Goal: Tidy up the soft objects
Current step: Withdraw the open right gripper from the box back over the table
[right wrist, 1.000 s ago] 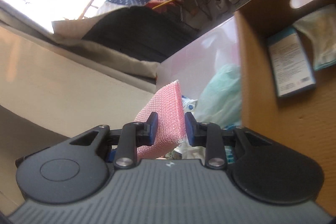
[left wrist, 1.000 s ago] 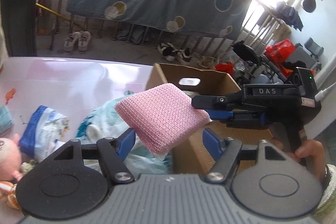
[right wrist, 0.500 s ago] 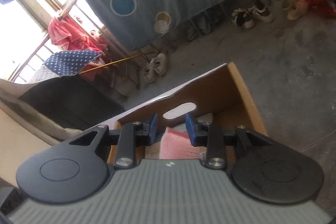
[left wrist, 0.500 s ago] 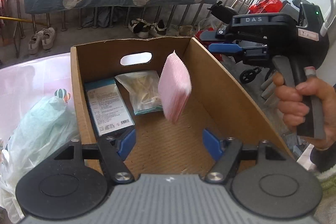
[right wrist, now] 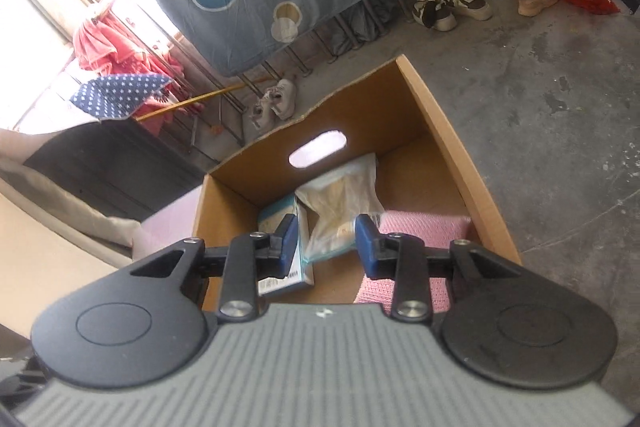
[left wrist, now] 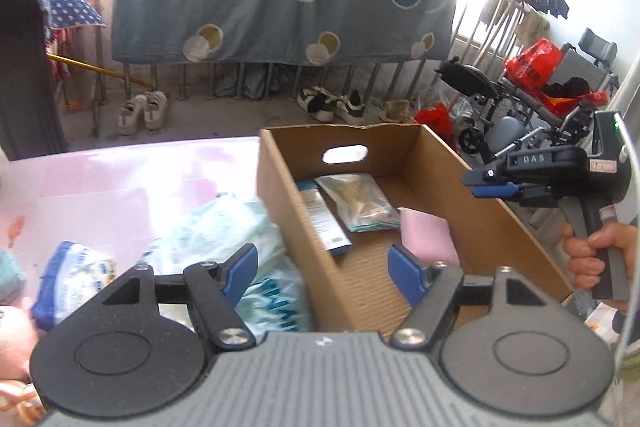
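A pink knitted cloth lies on the floor of the open cardboard box, against its right wall; it also shows in the left wrist view. My right gripper is open and empty above the box. It shows from the side in the left wrist view, over the box's right wall. My left gripper is open and empty, above the box's left wall.
In the box lie a blue-edged flat pack and a clear bag. On the pink table left of the box lie a pale green plastic bag, a blue-white pack and a pink plush toy.
My right gripper carried the pink cloth over the box, opened and let it go. The cloth fell and now lies in the box. My left gripper stayed open.
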A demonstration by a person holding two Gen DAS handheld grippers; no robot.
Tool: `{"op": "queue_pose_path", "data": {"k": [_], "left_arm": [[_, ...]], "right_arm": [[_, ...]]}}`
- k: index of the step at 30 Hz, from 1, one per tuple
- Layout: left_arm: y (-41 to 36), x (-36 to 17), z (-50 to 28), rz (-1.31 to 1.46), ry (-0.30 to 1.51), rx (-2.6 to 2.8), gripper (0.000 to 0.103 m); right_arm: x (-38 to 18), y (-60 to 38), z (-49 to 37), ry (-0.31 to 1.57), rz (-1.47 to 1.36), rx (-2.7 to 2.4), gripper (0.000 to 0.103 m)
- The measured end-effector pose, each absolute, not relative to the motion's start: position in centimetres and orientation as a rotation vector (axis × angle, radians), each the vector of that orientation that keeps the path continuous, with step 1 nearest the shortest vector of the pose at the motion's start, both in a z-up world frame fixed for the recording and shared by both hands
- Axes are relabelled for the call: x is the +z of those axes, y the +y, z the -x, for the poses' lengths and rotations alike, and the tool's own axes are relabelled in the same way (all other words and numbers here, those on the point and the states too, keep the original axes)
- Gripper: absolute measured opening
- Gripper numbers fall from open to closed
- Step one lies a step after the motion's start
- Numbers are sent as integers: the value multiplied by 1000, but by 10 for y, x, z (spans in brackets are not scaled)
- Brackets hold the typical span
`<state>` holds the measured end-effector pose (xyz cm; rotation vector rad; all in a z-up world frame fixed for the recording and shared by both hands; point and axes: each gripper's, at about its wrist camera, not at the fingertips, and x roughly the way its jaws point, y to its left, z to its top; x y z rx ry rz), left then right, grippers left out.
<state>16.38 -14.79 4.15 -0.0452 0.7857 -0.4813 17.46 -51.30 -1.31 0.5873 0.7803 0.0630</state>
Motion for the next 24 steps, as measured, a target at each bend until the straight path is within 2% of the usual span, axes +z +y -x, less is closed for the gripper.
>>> {"op": "queue_pose_path", "data": {"k": [2, 4, 5, 11, 16, 17, 18, 19, 21, 24], "left_arm": [[-132, 45, -155, 41, 771, -455, 73], [-114, 46, -144, 36, 765, -425, 73], [-106, 45, -140, 37, 765, -409, 73], [-67, 32, -128, 78, 791, -331, 74], [-41, 21, -131, 138, 820, -298, 74], [-37, 20, -130, 142, 821, -294, 74], [-35, 18, -131, 144, 823, -292, 74], [-33, 17, -132, 146, 825, -291, 74], [-29, 14, -131, 152, 828, -289, 74], [-26, 11, -133, 161, 831, -288, 74]], "right_arm": [[-15, -503, -173, 817, -571, 59, 34], [-24, -492, -173, 892, -553, 48, 45], [-29, -485, -175, 932, -540, 35, 53], [-67, -448, -203, 1126, -345, -101, 73], [-104, -430, -222, 1265, -223, -160, 73], [-108, -429, -224, 1273, -191, -171, 68], [-111, -427, -226, 1270, -152, -179, 57], [-113, -427, -228, 1265, -109, -186, 53], [-115, -433, -234, 1253, -73, -206, 46], [-115, -445, -241, 1243, -50, -236, 43]]}}
